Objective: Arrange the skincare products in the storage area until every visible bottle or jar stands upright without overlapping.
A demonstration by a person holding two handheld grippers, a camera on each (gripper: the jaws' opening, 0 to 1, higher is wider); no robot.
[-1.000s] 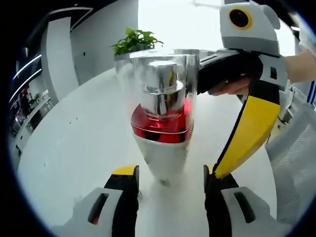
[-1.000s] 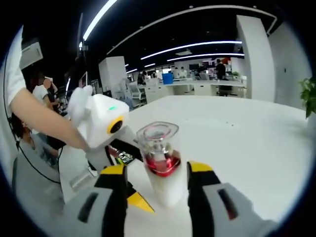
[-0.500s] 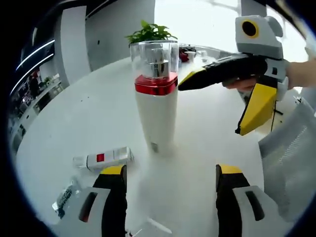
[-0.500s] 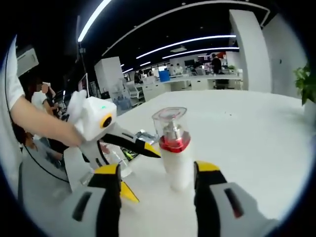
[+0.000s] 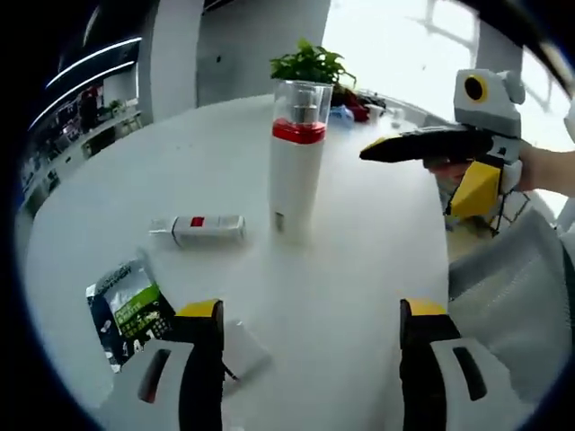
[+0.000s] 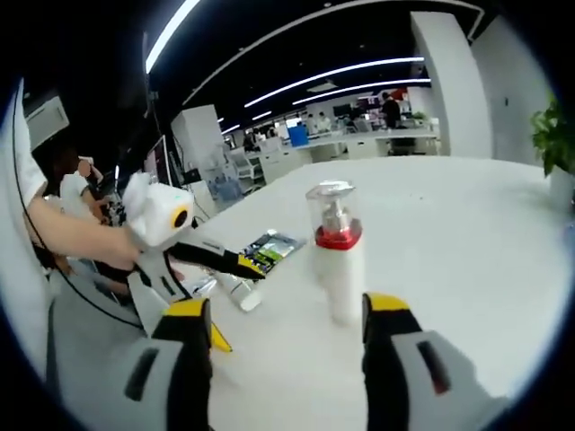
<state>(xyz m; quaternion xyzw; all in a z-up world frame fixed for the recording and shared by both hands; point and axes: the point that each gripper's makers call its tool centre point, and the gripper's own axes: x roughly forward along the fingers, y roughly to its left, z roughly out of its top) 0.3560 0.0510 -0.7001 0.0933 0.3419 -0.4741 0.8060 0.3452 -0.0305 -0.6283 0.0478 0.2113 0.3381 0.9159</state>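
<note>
A tall white bottle [image 5: 292, 171] with a red band and a clear cap stands upright on the white table [image 5: 359, 269], free of both grippers. To its left a small white tube [image 5: 199, 229] lies on its side. My left gripper [image 5: 310, 314] is open, well short of the bottle. My right gripper [image 6: 287, 310] is also open, with the bottle [image 6: 340, 260] beyond its jaws. In the left gripper view the right gripper [image 5: 427, 166] hovers right of the bottle with its jaws apart. The tube [image 6: 241, 293] lies beneath the left gripper [image 6: 241, 303] in the right gripper view.
A green sachet [image 5: 126, 301] lies flat near the table's edge beside my left jaw, with a flat white packet [image 5: 243, 346] close by. A potted plant [image 5: 310, 63] stands at the far side. A person's arm [image 6: 76, 238] holds the left gripper.
Both grippers have drawn back from the bottle, which was close between their jaws and now stands alone farther off. The tube and sachet have come into view.
</note>
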